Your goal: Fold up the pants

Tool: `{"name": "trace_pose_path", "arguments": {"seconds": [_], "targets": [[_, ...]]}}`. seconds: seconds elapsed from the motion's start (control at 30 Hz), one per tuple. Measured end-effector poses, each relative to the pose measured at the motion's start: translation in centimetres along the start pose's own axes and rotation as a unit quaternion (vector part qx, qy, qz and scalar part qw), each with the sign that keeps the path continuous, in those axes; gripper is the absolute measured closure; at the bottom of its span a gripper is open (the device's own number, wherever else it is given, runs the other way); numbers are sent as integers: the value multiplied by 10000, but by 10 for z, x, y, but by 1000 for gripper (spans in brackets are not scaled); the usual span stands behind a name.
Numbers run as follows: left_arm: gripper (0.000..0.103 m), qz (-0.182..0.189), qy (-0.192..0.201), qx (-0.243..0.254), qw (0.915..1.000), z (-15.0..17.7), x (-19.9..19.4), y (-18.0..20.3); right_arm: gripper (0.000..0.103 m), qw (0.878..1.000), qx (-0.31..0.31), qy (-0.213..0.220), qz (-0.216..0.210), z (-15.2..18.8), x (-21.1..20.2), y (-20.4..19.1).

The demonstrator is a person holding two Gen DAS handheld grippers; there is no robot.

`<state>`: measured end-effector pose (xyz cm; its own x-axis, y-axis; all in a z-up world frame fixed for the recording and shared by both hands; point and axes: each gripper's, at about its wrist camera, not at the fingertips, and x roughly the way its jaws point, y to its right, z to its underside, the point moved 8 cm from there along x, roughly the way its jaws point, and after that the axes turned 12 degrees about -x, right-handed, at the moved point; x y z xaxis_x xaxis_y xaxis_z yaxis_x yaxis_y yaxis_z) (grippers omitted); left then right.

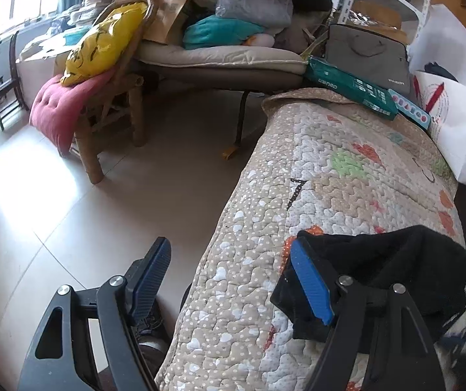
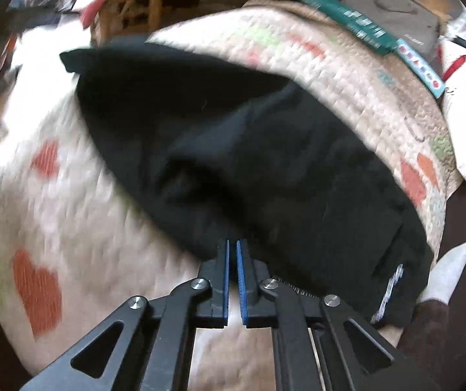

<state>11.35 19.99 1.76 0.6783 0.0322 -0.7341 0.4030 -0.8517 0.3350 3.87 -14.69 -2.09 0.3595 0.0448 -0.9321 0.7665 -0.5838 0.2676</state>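
The black pants [image 2: 249, 150] lie on a quilted bed cover [image 2: 70, 195] with heart patterns. My right gripper [image 2: 233, 244] is shut on the near edge of the pants, its blue pads pinching the cloth. In the left wrist view my left gripper [image 1: 229, 260] is open and empty, its jaws wide apart. Its right blue pad [image 1: 311, 280] rests against the end of the pants [image 1: 379, 270] near the cover's [image 1: 298, 179] edge. Its left finger [image 1: 151, 280] hangs over the floor.
A green box [image 1: 353, 89], a blue box [image 1: 410, 110] and a grey bag [image 1: 369, 55] lie at the far end of the bed. A wooden chair [image 1: 112, 114] with cushions and a cluttered lounger [image 1: 219, 58] stand across the tiled floor [image 1: 135, 211].
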Motion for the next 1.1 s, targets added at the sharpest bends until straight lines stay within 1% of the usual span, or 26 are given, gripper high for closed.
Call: {"name": "trace_pose_path", "arguments": {"seconds": [0.07, 0.1, 0.13, 0.17, 0.2, 0.23, 0.27, 0.3, 0.33, 0.37, 0.4, 0.43, 0.47, 0.5, 0.53, 0.6, 0.67, 0.73, 0.8, 0.83, 0.87, 0.9, 1.0, 1.1], "targets": [[27, 4, -32, -158, 9999, -1, 1, -4, 98, 9989, -258, -373, -153, 20, 9, -14], [27, 1, -38, -245, 9997, -1, 1, -6, 97, 9983, -341, -453, -114, 24, 10, -16], [27, 24, -46, -354, 9994, -2, 0, -9, 97, 9982, -368, -456, -85, 23, 8, -17], [28, 45, -51, -475, 9988, -4, 0, -12, 96, 9991, -207, -288, -212, 13, -1, -14], [28, 38, -30, -587, 9983, -5, -1, -16, 90, 9994, -43, -124, -320, 4, -8, -11], [28, 30, -12, -649, 9979, -7, -2, -18, 63, 9984, 223, 201, -475, -18, -20, -4], [28, 33, 16, -746, 9972, -8, -3, -21, 40, 9965, 382, 476, -570, -38, -30, 0], [28, 34, 35, -805, 9967, -10, -3, -23, 8, 9940, 488, 747, -629, -57, -39, 3], [28, 24, 58, -879, 9961, -11, -4, -26, 8, 9896, 574, 1142, -661, -83, -50, 5], [28, 32, 57, -934, 9956, -11, -5, -29, 8, 9852, 575, 1441, -731, -110, -58, 4], [28, 59, 41, -995, 9950, -12, -5, -31, 12, 9832, 510, 1535, -845, -130, -59, 0], [28, 81, 30, -1046, 9945, -12, -5, -32, 22, 9813, 381, 1621, -965, -154, -59, -7], [28, 119, 17, -1141, 9934, -14, -5, -35, 29, 9806, 169, 1668, -1017, -178, -56, -16], [28, 140, 12, -1192, 9928, -15, -5, -37, 43, 9813, -23, 1647, -1000, -195, -51, -23], [28, 184, 12, -1277, 9916, -16, -6, -38, 48, 9823, -274, 1588, -957, -213, -43, -32], [28, 273, 32, -1452, 9890, -20, -8, -43, 48, 9826, -775, 1456, -853, -243, -24, -52], [28, 312, 34, -1586, 9868, -22, -8, -46, 48, 9811, -1150, 1263, -914, -257, -5, -67], [28, 343, 4, -1644, 9858, -22, -8, -48, 48, 9797, -1520, 1056, -772, -262, 16, -78], [28, 373, -25, -1705, 9847, -22, -9, -49, 49, 9775, -1833, 808, -660, -259, 36, -88], [28, 366, -25, -1716, 9845, -22, -9, -49, 67, 9767, -1911, 713, -663, -258, 41, -91], [28, 355, -9, -1717, 9845, -23, -10, -48, 81, 9756, -1971, 633, -728, -255, 46, -93], [28, 357, 4, -1717, 9845, -23, -10, -48, 89, 9755, -1947, 615, -815, -254, 47, -91], [28, 399, 56, -1715, 9844, -26, -12, -45, 92, 9788, -1760, 704, -777, -258, 44, -83], [28, 348, 83, -1602, 9864, -26, -11, -42, 92, 9841, -1413, 852, -661, -276, 46, -69]]}}
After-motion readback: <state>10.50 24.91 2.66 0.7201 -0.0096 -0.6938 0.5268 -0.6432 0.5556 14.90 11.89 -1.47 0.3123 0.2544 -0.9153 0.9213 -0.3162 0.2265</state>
